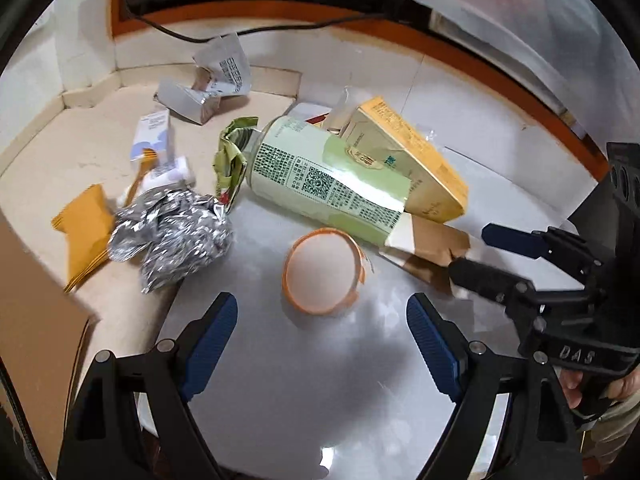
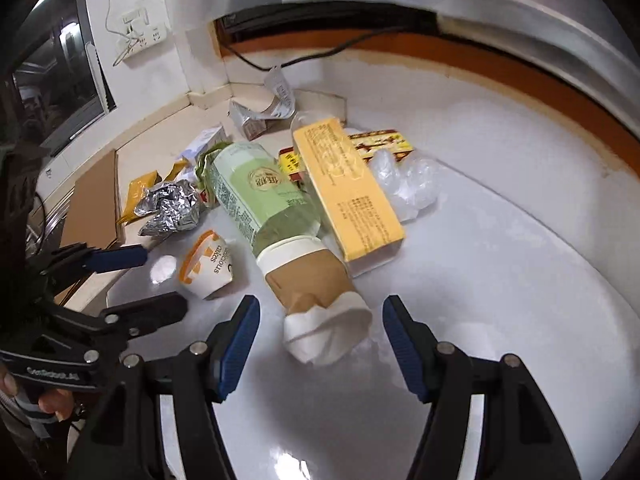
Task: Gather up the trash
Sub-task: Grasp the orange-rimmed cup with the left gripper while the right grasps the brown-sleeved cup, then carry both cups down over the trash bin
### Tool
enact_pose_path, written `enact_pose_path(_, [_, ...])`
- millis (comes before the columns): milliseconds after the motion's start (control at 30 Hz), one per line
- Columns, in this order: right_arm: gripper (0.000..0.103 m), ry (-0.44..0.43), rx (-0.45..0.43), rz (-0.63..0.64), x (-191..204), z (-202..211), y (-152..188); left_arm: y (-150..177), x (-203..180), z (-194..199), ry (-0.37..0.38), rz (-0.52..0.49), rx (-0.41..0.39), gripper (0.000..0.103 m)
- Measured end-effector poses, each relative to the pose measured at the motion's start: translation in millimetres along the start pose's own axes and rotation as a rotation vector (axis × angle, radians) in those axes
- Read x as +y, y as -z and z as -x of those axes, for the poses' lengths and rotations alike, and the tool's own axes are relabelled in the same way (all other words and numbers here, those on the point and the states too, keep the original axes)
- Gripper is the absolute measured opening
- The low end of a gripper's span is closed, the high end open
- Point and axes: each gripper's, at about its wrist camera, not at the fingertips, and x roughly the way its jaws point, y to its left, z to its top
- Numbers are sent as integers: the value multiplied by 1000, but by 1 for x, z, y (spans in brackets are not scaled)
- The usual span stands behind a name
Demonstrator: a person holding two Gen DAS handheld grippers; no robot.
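Observation:
Trash lies on a white round table (image 1: 280, 380). A small paper cake cup (image 1: 322, 270) with an orange rim stands just ahead of my open, empty left gripper (image 1: 320, 328); it also shows in the right wrist view (image 2: 206, 266). A long green-labelled carton (image 1: 328, 182) with a brown paper end lies across the middle; its crumpled white end (image 2: 328, 332) sits between the fingers of my open, empty right gripper (image 2: 320, 340). A yellow box (image 2: 346, 192) lies beside it. Crumpled foil (image 1: 172, 236) lies to the left.
Torn paper and small boxes (image 1: 216, 80) lie at the back near a black cable (image 1: 192, 36). A clear plastic wrapper (image 2: 404, 184) lies right of the yellow box. Brown cardboard (image 1: 36, 320) and a yellow packet (image 1: 86, 228) lie on the beige counter at left.

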Motion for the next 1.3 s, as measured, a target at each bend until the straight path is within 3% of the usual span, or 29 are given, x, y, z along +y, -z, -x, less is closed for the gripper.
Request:
enact_pose_path(200, [64, 2, 25, 37, 2, -20, -2, -13, 8, -18, 21, 28, 22, 85])
enact_pose_path(333, [64, -11, 44, 24, -1, -31, 0, -16, 11, -31, 40, 35, 54, 79])
enact_pose_path(400, [57, -5, 42, 19, -2, -32, 3, -16, 9, -33, 35, 19, 46, 78])
enact_pose_path(533, [54, 3, 30, 13, -1, -30, 6, -15, 4, -32, 38, -4, 31, 56])
enact_pose_path(700, [53, 14, 18, 14, 6, -24, 11, -5, -5, -24, 2, -36, -9, 56])
enact_pose_path(1100, [53, 2, -70, -1, 41, 37, 44, 50, -17, 61, -12, -38, -138, 55])
enact_pose_path(1300, [53, -38, -126, -66, 62, 71, 66, 99, -16, 107, -32, -17, -187, 55])
